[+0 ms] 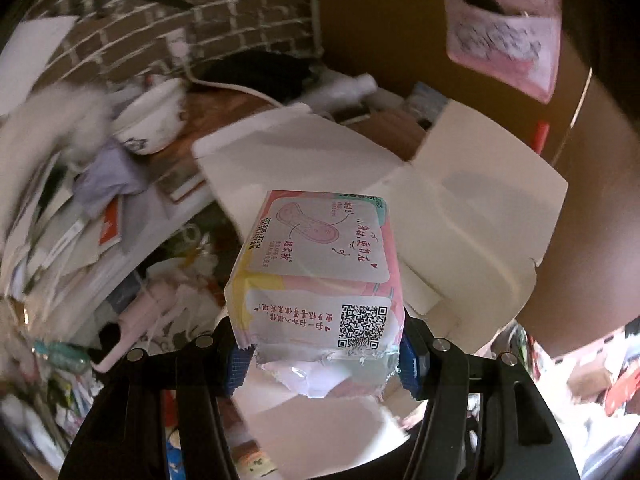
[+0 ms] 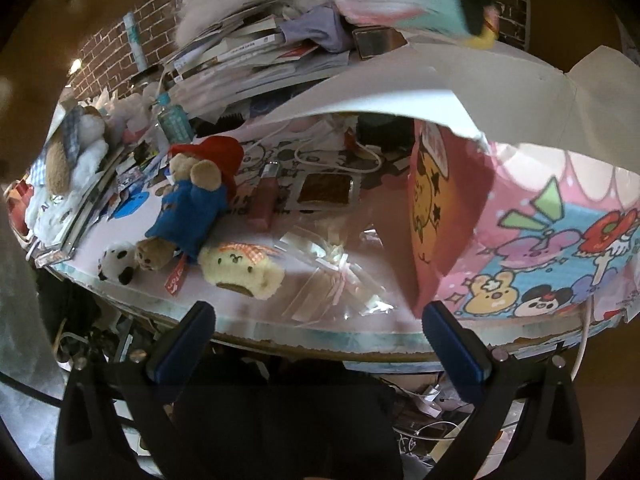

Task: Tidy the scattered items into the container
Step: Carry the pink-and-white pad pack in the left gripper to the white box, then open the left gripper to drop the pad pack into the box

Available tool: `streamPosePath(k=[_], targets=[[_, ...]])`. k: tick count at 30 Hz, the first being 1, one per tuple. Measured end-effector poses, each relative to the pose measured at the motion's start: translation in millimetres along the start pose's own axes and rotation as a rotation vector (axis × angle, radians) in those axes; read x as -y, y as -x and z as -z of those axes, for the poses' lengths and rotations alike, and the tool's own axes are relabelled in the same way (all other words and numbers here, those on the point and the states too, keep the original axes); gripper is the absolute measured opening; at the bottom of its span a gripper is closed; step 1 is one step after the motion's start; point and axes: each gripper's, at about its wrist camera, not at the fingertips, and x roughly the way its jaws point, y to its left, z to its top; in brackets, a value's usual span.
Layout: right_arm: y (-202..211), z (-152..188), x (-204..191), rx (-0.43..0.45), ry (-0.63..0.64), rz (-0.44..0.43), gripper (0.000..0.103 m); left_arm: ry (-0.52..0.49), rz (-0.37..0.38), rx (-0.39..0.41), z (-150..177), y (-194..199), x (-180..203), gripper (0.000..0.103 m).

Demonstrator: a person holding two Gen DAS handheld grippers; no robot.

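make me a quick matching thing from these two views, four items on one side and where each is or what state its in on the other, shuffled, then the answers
Things
1. pink and pastel soft plastic pad packet
2. brown teddy bear in a blue coat and red hat
3. right gripper
4. white cardboard box flap

Places or states
A. open, nothing between its fingers
B. lying on the pink patterned tabletop
C. folded open beyond the held packet
D. clamped in the left gripper, torn end toward the camera

Pairs: 1-D, 2-B, 3-A, 4-C
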Motion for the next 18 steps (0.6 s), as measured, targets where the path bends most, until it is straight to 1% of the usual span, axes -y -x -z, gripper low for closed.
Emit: streamPosePath(k=[4,7,12,18], targets=[[0,1,3,0.002,-0.02,-0.012,0.103,-0.07,-0.023,-0.065,-8,-11,18,0.055],[2,1,7,0.004,-0.031,-0.004,0.103,-0.107,-0.01,-0.121,-10,-19,25,0.055],[3,3,9,0.006,-0.033,-0.002,0.103,-0.113,0.002,-0.187,-10,-33,22,0.055],[5,4,11,0.008,-0.041,0.001,0.103,-0.136,0.02,-0.222,-15,-38,21,0.055]])
